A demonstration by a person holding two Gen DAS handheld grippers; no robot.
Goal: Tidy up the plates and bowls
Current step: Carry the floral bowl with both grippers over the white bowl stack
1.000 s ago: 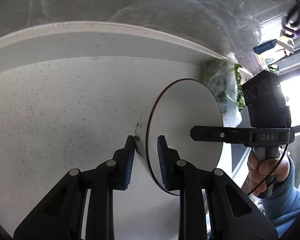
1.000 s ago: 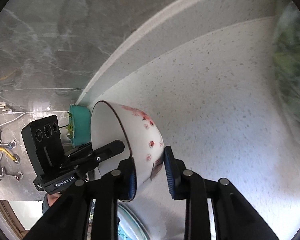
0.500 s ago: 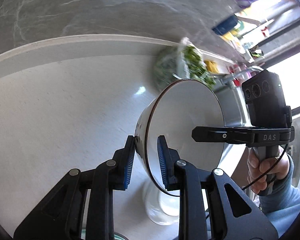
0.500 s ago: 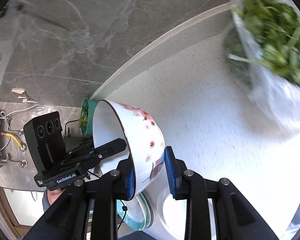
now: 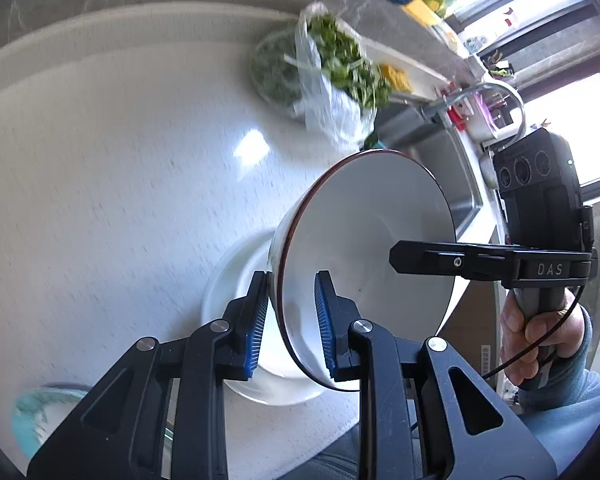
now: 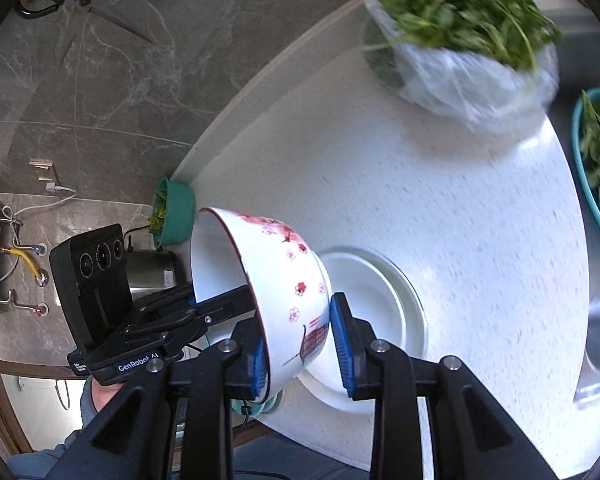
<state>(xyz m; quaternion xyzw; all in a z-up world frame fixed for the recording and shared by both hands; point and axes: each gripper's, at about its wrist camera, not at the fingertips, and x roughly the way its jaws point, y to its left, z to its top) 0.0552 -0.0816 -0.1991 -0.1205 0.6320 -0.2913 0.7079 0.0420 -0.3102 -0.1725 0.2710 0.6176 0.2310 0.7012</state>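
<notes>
White bowl pinched by left gripper, flowered bowl by right gripper, one plate.

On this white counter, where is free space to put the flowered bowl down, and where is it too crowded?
Bare counter lies between the white plate, the bag of greens and the back edge; another patch stretches left of the plate in the left view. The near edge is crowded: white plate, teal-rimmed dish, both claws around the flowered bowl.
</notes>
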